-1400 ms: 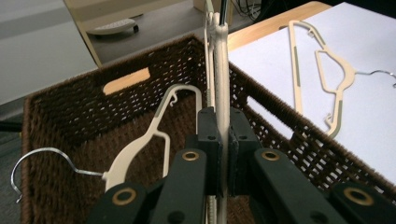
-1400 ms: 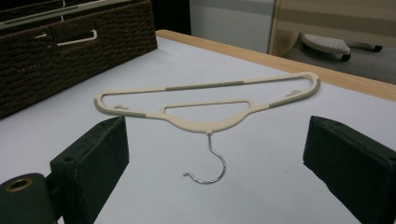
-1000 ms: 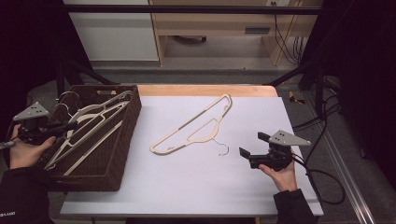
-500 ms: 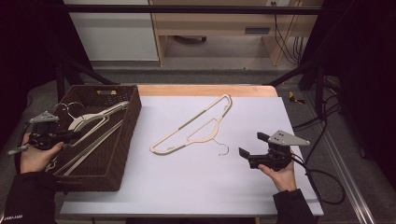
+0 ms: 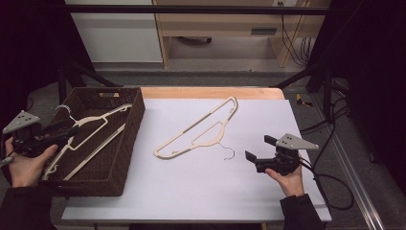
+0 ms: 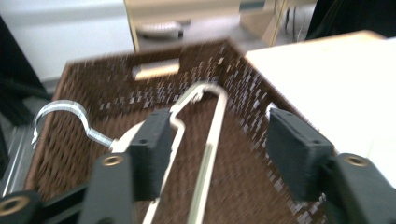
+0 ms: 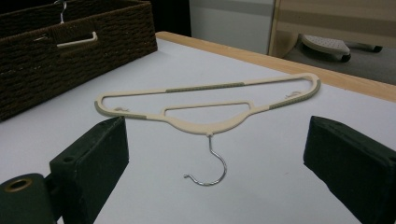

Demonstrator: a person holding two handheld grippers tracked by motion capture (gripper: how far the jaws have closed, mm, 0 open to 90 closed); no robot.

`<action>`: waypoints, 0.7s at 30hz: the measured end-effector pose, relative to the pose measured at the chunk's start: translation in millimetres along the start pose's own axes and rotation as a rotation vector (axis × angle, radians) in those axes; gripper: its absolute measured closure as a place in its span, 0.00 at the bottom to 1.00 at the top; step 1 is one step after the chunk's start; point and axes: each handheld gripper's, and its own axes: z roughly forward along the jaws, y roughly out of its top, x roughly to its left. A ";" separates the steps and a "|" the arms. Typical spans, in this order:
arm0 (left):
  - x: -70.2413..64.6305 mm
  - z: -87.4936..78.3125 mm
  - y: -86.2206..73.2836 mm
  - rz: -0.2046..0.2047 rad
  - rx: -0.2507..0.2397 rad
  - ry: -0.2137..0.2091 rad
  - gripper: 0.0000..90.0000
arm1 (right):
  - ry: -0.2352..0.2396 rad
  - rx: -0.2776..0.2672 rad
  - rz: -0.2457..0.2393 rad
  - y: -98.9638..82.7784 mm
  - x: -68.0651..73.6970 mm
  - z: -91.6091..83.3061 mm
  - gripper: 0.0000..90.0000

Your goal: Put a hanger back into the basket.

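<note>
Left to right. At the far left, the left gripper [image 5: 72, 130] hovers at the near-left rim of the wicker basket [image 5: 125, 158]. Its jaws have just been opening and now stand apart; in the left gripper view one pad lies against the neck of a cream hanger [image 6: 210, 140] without pinching it, so that hanger appears released. The hanger in the basket [image 5: 91, 132] lies directly ahead of and below these jaws, its metal hook [image 6: 63, 112] toward their left side, and at least one more hanger seems to lie with it.

Centre: a second hanger on the table [image 5: 203, 132] lies flat on the white table [image 5: 191, 196], well apart from the basket. It lies ahead of the right gripper [image 5: 257, 149], with its wire hook [image 7: 210, 170] pointing back toward that gripper's jaws.

Right: the right gripper rests low over the table with jaws spread wide and nothing between them.

Judged progress: the work seems to be gathering hangers into the basket. One deposit looks complete; the table hanger is untouched and remains to be picked up and carried across.
</note>
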 end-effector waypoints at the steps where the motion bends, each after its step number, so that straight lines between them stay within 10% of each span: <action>1: -6.0 -1.3 1.2 -0.001 -0.020 -0.011 0.38 | 0.003 -0.004 -0.015 -0.1 -0.9 -0.2 0.08; 7: -45.2 1.2 1.6 0.039 -0.090 -0.076 0.20 | -0.006 -0.011 0.003 1.6 -0.2 -1.0 0.08; 21: -130.7 39.2 -14.2 0.113 -0.076 -0.269 0.10 | -0.017 -0.006 -0.006 2.4 0.1 1.7 0.08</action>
